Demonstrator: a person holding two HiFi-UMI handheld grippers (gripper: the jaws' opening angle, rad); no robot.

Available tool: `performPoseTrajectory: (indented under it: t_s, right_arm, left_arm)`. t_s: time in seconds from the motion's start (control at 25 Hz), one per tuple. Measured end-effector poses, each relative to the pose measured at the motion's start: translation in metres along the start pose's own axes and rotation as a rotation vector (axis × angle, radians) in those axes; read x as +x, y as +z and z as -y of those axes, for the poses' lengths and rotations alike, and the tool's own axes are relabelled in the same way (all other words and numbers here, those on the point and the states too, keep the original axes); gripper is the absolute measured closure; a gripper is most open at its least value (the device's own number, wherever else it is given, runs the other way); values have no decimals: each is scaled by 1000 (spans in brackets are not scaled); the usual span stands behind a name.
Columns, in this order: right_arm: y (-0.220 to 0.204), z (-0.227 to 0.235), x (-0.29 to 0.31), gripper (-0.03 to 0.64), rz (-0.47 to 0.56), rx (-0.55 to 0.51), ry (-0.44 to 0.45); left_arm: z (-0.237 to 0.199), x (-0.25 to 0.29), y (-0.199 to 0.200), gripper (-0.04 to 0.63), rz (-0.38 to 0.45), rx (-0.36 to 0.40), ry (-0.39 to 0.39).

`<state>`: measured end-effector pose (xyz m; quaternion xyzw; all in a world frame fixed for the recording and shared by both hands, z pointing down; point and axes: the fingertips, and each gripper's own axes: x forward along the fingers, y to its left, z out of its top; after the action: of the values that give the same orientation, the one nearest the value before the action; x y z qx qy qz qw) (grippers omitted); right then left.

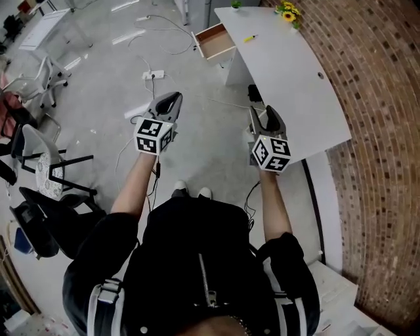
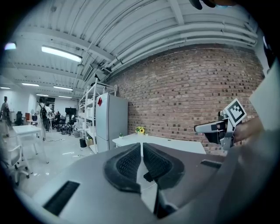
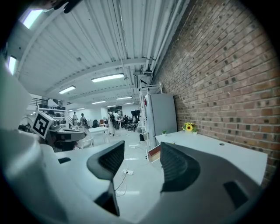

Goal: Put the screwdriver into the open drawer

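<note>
- Brick walling is seen beside a white desk [image 1: 295, 79]; the screwdriver [image 1: 250, 39] is laid on it, well ahead of the right gripper [image 1: 264, 113], just beside the open drawer [image 1: 215, 41].
- The right gripper's jaws are spread apart, with nothing between them.
- The left gripper [image 1: 173, 98] is seen with jaws pressed together on nothing.

Here's the long white counter [image 1: 289, 85], running up toward one o'clock. A small yellow-handled screwdriver [image 1: 250, 39] lies at its eleven o'clock end, yellow sunflowers [image 1: 287, 12] at twelve, with a tiny green potted plant [image 1: 235, 4] at the far corner.
</note>
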<state>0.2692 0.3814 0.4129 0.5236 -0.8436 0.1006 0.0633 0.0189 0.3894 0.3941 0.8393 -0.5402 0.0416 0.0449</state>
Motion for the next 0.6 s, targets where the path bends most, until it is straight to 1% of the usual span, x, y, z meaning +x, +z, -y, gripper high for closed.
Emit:
performPoseTrajectory:
  t_s: [0.04, 0.32, 0.6]
  right_arm:
    - [-1, 1, -1, 356, 0, -7, 5]
    - [-12, 7, 0, 334, -40, 0, 40]
    - [-8, 8, 41, 334, -47, 16, 47]
  left_arm:
    - [3, 1, -1, 560, -1, -2, 1]
    - [16, 4, -12, 560, -23, -23, 15]
    - [-11, 32, -13, 560, -28, -44, 15]
